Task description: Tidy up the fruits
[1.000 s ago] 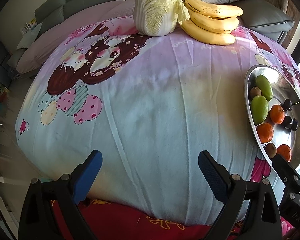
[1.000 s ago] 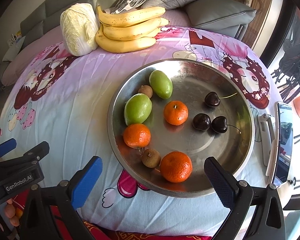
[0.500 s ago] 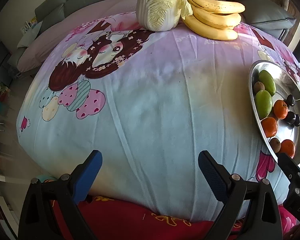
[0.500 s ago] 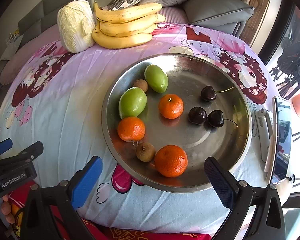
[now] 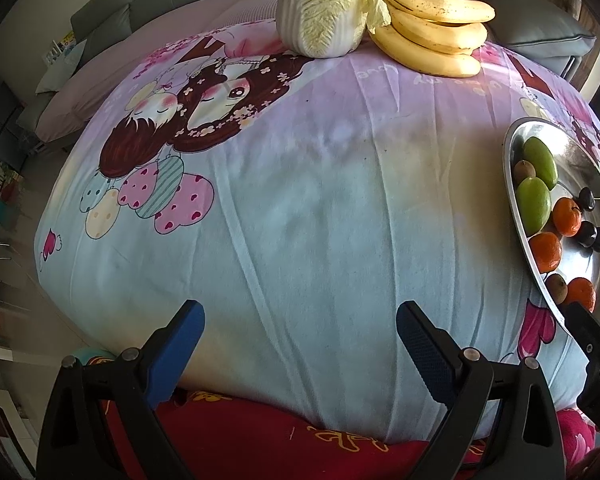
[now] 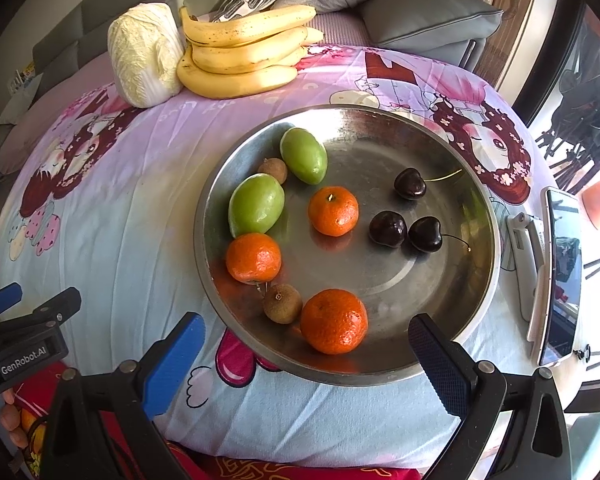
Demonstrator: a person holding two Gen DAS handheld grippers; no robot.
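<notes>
A round metal tray (image 6: 480, 280) on the cartoon cloth holds two green mangoes (image 6: 257, 204), three tangerines (image 6: 333, 321), two brown kiwis (image 6: 283, 303) and three dark cherries (image 6: 388, 229). My right gripper (image 6: 304, 354) is open and empty just short of the tray's near rim, near the closest tangerine. My left gripper (image 5: 300, 346) is open and empty over bare cloth at the table's near edge, left of the tray (image 5: 514, 200). A bunch of bananas (image 6: 240, 54) lies at the far side; it also shows in the left wrist view (image 5: 432, 36).
A napa cabbage (image 6: 144, 54) sits left of the bananas, also in the left wrist view (image 5: 324, 4). A phone on a white stand (image 6: 560, 276) stands right of the tray. Grey sofa cushions (image 6: 424, 12) lie beyond the table. The cloth (image 5: 300, 200) drops off at the near edge.
Both grippers drew in slightly: the tray has shifted in the right wrist view, and the cabbage and bananas sit higher and nearer in the left wrist view. Jaws stayed open.
</notes>
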